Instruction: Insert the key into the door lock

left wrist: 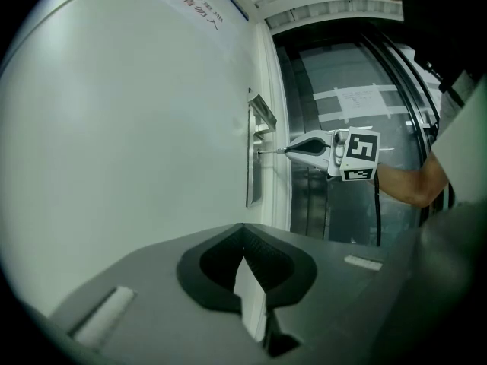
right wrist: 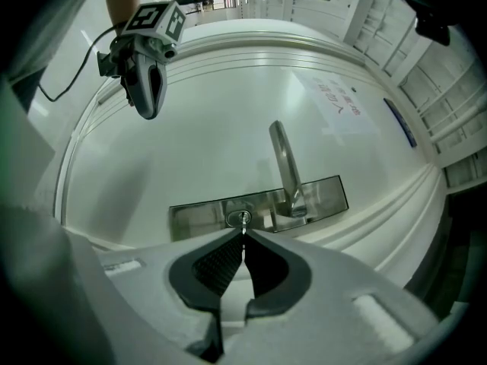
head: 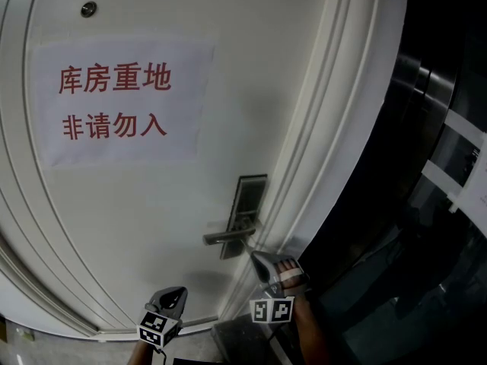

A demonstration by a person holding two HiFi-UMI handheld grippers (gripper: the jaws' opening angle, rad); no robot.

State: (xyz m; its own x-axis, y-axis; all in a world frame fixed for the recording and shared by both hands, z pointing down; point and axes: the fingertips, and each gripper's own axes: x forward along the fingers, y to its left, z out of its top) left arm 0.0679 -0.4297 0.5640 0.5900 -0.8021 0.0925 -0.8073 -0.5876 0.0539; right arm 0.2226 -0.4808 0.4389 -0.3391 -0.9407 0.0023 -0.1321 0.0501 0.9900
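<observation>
Noted: the key (right wrist: 243, 225), small, stiff, light and slick, sits clenched by its head in the right gripper (right wrist: 244, 236) jaws, tip at the lock cylinder (right wrist: 237, 218); left gripper (left wrist: 243, 230) jaws closed, apparently empty.

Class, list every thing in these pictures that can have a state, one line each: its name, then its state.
door, closed.
door handle, level, not pressed down.
lock cylinder, key tip at its slot.
key, pinched between the right gripper's jaws; how deep it sits cannot be told.
right gripper, shut on the key.
left gripper, shut, empty, held away from the lock.
</observation>
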